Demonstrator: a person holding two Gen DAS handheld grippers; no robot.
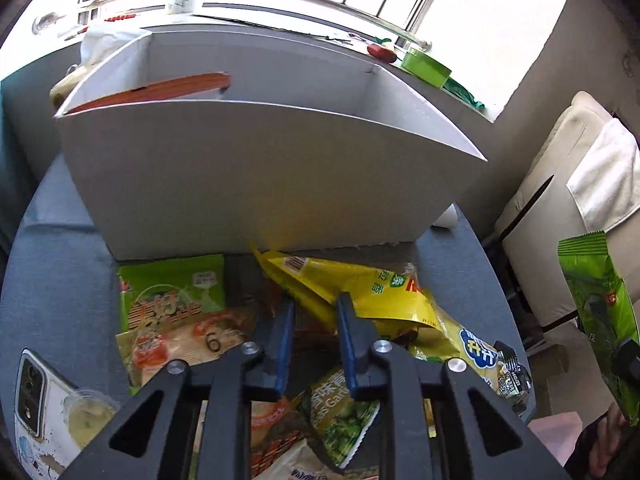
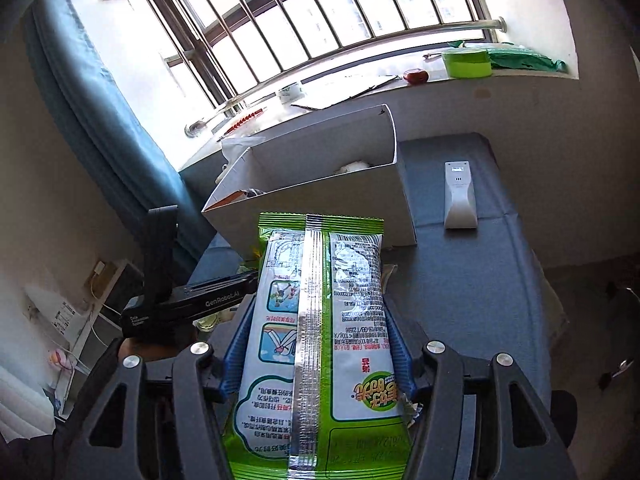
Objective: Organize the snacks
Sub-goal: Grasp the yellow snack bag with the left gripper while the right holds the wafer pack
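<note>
Green packet (image 2: 320, 320) is sitting clamped lengthwise in the right gripper (image 2: 318, 354), pointing at the box (image 2: 320, 200) ahead — left gripper (image 1: 314, 312) is hovering open over the pile (image 1: 360, 300).

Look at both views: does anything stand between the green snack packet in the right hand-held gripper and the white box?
Nothing visible does. The green snack packet, clamped in the right hand-held gripper, points toward the white box, whose top is open; only open air lies between them.
</note>
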